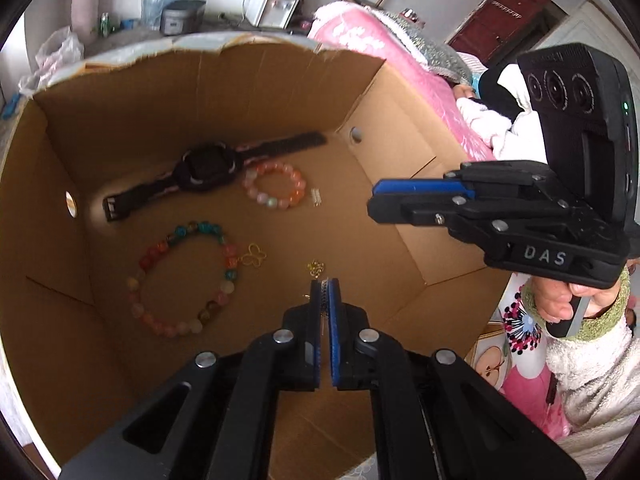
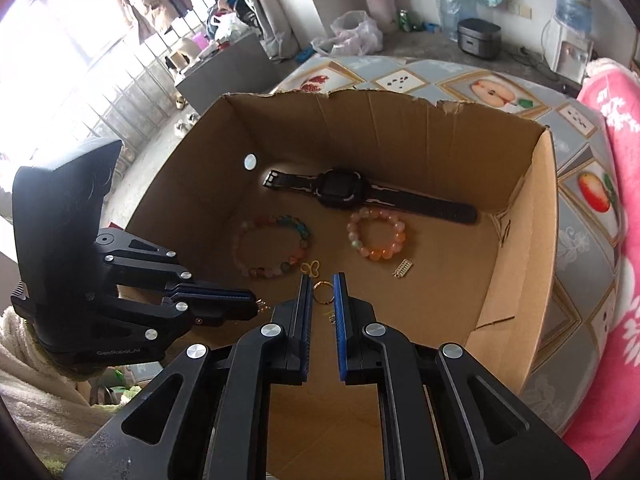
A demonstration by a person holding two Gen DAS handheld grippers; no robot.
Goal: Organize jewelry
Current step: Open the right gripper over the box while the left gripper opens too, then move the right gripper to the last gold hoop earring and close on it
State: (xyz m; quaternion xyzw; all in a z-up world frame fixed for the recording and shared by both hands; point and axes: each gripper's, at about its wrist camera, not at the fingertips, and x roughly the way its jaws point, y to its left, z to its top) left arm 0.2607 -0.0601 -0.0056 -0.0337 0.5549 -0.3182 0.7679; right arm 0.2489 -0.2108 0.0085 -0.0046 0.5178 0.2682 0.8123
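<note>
We have a black watch (image 2: 340, 189) and bead bracelets in the brown cardboard box (image 2: 516, 248); our left gripper (image 1: 325, 292) pinches a small gold charm (image 1: 316, 269) to place, our right gripper (image 2: 322, 284) a gold ring (image 2: 323, 292).

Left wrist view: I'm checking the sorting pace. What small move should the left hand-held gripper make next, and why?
Probably lower the left hand-held gripper toward the bare floor of the cardboard box. It is shut on a small gold charm and hangs above that floor, right of the multicoloured bracelet.
</note>
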